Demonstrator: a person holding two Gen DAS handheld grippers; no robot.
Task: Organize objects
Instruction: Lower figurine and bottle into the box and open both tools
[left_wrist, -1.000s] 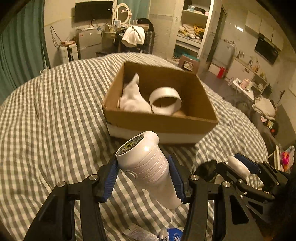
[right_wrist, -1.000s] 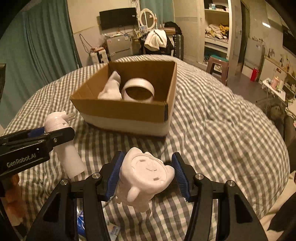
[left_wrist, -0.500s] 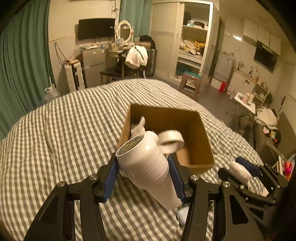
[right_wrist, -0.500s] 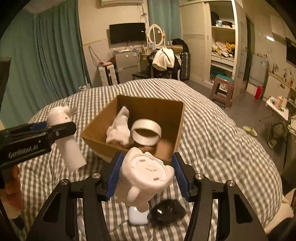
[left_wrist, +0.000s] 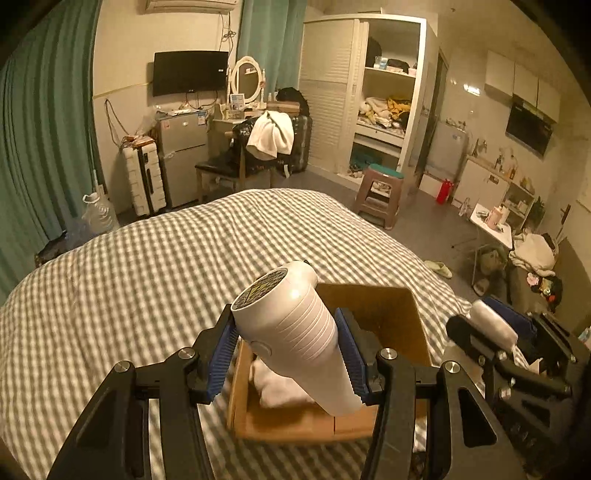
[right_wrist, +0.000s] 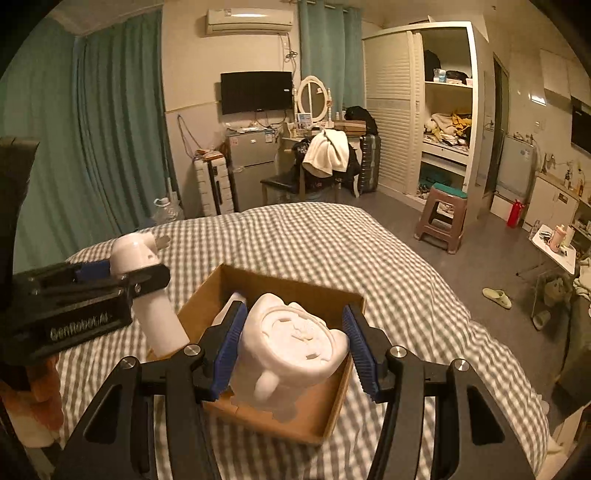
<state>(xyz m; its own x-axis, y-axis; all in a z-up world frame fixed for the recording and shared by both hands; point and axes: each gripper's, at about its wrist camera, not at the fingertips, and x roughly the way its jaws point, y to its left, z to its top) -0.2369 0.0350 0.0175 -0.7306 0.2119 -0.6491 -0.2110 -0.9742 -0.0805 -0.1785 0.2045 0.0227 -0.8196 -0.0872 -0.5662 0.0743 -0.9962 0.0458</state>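
Observation:
My left gripper (left_wrist: 288, 354) is shut on a white hair dryer (left_wrist: 291, 328) and holds it above the near left part of an open cardboard box (left_wrist: 388, 306) on the checked bed. A white cloth (left_wrist: 273, 384) lies inside the box under the dryer. My right gripper (right_wrist: 291, 347) is shut on a white mug-like figure (right_wrist: 291, 350) and holds it over the same box (right_wrist: 295, 284). The left gripper with the dryer (right_wrist: 147, 291) shows at the left of the right wrist view. The right gripper (left_wrist: 495, 332) shows at the right of the left wrist view.
The grey checked bedspread (left_wrist: 147, 266) spreads around the box. Beyond the bed stand a chair with a white towel (left_wrist: 269, 136), a small fridge (left_wrist: 184, 155), a suitcase (left_wrist: 142, 181), a stool (left_wrist: 376, 192) and an open wardrobe (left_wrist: 380, 99). Green curtains (right_wrist: 110, 147) hang at the left.
Both grippers rose and moved forward with their objects. They now hang over the box, which sits low and close in both views. The tape roll in the box is now hidden.

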